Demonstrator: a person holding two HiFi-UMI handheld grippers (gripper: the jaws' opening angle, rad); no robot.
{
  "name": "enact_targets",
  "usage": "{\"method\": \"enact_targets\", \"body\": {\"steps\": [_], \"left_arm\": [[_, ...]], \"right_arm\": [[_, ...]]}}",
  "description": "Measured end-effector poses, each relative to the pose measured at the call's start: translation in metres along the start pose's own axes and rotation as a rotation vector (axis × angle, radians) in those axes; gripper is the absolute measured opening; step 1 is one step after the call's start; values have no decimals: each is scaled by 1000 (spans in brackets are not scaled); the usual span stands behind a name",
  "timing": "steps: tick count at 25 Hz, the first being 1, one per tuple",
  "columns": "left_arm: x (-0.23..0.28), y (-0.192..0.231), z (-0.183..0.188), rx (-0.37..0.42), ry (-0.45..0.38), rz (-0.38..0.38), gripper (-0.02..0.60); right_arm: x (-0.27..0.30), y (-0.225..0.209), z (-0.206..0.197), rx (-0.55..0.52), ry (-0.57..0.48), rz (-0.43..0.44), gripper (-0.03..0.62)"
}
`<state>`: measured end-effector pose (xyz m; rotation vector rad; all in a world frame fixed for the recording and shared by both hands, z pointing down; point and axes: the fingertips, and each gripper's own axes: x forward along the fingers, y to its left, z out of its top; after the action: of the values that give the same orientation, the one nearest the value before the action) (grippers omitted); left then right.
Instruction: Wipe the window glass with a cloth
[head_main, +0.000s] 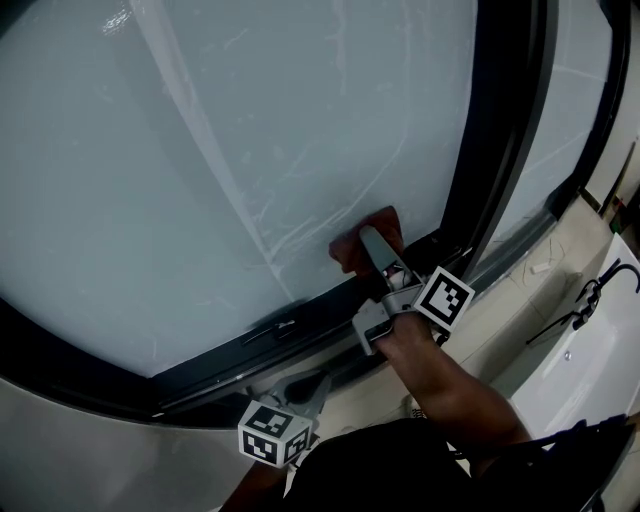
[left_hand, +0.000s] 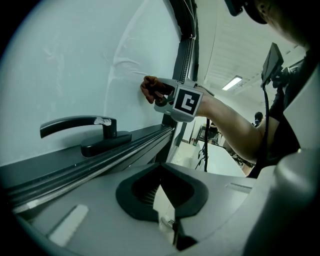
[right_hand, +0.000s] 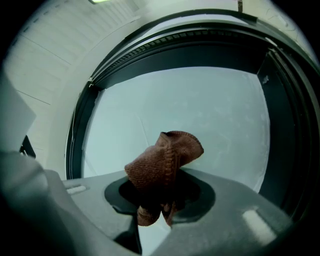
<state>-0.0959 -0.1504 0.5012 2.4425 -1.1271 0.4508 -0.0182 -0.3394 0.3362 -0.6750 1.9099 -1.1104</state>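
Dark window frame (head_main: 510, 150); ceiling strip light (left_hand: 231, 83) lit.

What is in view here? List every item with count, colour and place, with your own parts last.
window glass: one, pale grey, streaked, filling the head view.
window frame: one, black, around the glass.
window handle: one, black, on the lower frame.
cloth: one, reddish brown, in the right gripper, at the glass's lower right.
left gripper: one, grey, shut, empty, below the frame.
right gripper: one, grey, shut on the cloth.
forearm: one, behind the right gripper.
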Motion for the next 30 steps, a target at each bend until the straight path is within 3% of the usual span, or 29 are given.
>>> {"method": "enact_targets", "body": {"steps": [30], "left_arm": [[-7, 4, 2, -2, -23, 3, 17]], "right_arm": [[42, 108, 38, -82, -48, 208, 109]]}}
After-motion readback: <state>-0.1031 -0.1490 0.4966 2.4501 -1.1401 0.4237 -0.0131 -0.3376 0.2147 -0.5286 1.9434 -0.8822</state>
